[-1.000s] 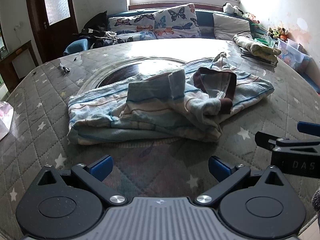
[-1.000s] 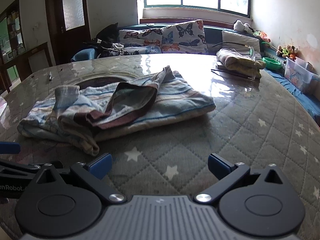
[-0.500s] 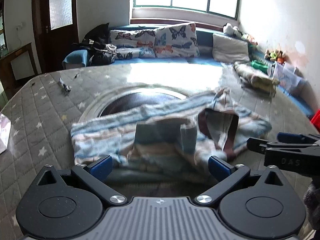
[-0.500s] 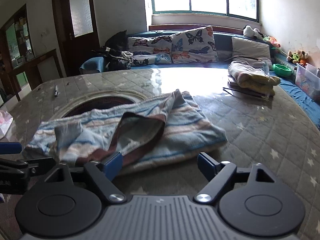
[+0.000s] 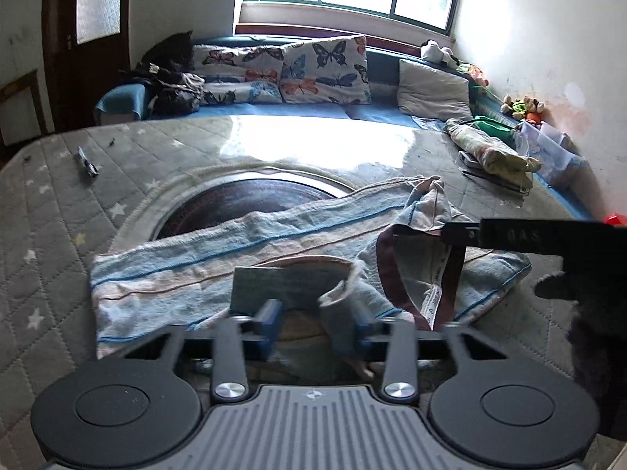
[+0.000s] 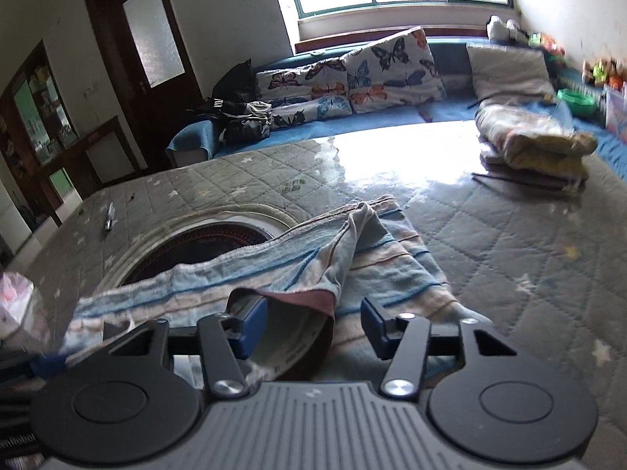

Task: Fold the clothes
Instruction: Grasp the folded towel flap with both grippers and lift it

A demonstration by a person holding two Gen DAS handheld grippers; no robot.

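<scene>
A blue-and-cream striped garment [image 5: 243, 258] with a maroon collar [image 5: 392, 270] lies partly folded on the quilted table [image 5: 58, 235]. My left gripper [image 5: 313, 327] is open, its jaws astride a raised sleeve fold [image 5: 337, 305] at the garment's near edge. My right gripper [image 6: 313, 321] is open, its jaws astride the maroon collar edge [image 6: 301, 299] of the same garment [image 6: 392, 270]. The right gripper's finger also shows in the left wrist view [image 5: 529, 235], over the collar.
A dark round inset [image 5: 250, 203] sits in the table behind the garment. A folded yellowish pile [image 6: 540, 145] lies at the far right. A small object [image 5: 88, 164] lies far left. A sofa with butterfly cushions [image 5: 298, 70] stands behind the table.
Both grippers have moved forward and down onto the garment's near edge. Both jaw pairs have narrowed from wide open, now straddling fabric.
</scene>
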